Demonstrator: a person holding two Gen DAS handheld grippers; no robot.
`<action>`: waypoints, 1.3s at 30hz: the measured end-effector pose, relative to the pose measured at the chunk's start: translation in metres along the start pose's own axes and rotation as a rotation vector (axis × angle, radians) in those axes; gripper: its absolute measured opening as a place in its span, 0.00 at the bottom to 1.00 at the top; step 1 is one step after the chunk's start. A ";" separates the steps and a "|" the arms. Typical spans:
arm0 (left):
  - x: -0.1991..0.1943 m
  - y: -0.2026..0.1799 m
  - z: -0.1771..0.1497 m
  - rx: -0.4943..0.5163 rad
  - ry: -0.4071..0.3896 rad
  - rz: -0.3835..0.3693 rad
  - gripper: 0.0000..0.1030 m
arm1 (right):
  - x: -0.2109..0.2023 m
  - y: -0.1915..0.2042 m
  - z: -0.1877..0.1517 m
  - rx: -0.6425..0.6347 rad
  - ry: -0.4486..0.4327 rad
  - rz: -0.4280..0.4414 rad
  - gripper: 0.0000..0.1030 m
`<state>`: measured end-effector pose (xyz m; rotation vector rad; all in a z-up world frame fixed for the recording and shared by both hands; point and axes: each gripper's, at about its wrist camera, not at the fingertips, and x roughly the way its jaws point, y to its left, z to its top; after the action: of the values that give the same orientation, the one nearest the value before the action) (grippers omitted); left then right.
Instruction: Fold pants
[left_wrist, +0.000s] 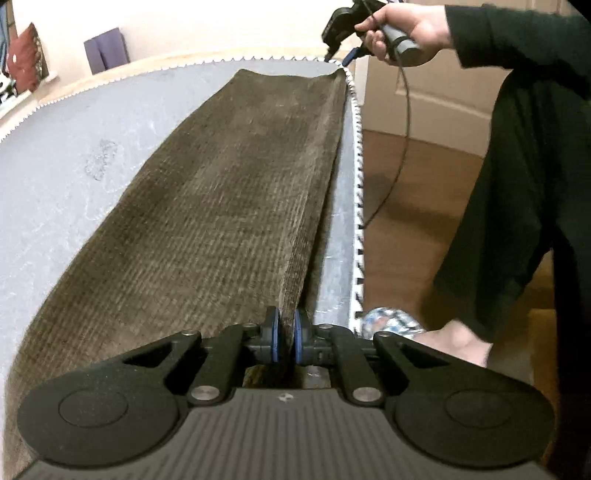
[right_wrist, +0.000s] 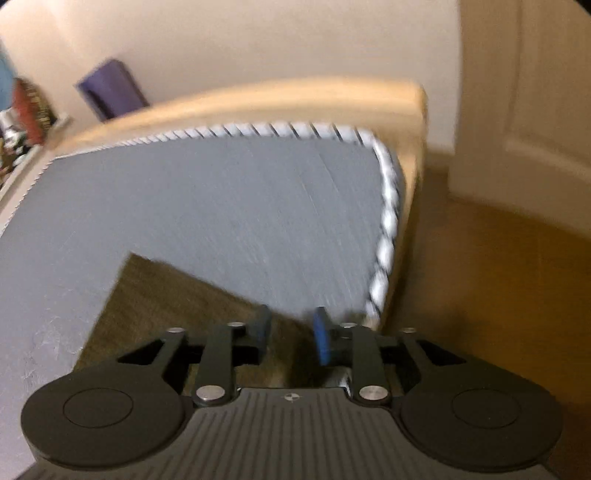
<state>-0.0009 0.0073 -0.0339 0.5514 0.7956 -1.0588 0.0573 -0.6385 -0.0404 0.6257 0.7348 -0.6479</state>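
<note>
Brown corduroy pants (left_wrist: 229, 192) lie lengthwise on a grey padded board (left_wrist: 74, 177), running from near me to the far end. My left gripper (left_wrist: 287, 334) is shut on the near right edge of the pants, the cloth pinched between the blue pads. My right gripper (left_wrist: 341, 55) is held by a hand above the far right corner of the pants. In the blurred right wrist view the right gripper (right_wrist: 291, 332) is open, its blue pads apart just above a corner of the pants (right_wrist: 177, 295).
The board has a black-and-white corded edge (left_wrist: 357, 192) on the right, past which the wood floor (left_wrist: 406, 229) drops away. The person's dark-clothed body (left_wrist: 517, 184) and foot stand there. A purple object (right_wrist: 110, 88) and clutter sit by the far wall.
</note>
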 end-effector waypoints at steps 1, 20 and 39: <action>0.003 -0.001 -0.003 -0.003 0.018 -0.020 0.05 | -0.006 0.006 0.001 -0.028 -0.034 -0.019 0.35; -0.063 0.053 -0.099 -0.259 0.133 0.165 0.10 | -0.101 0.188 -0.153 -0.978 0.008 0.641 0.46; -0.246 0.118 -0.232 -0.988 -0.147 0.734 0.73 | -0.237 0.269 -0.456 -1.517 -0.017 1.270 0.50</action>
<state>-0.0284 0.3596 0.0244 -0.1056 0.7854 0.0324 -0.0673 -0.0721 -0.0505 -0.4036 0.4739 1.0681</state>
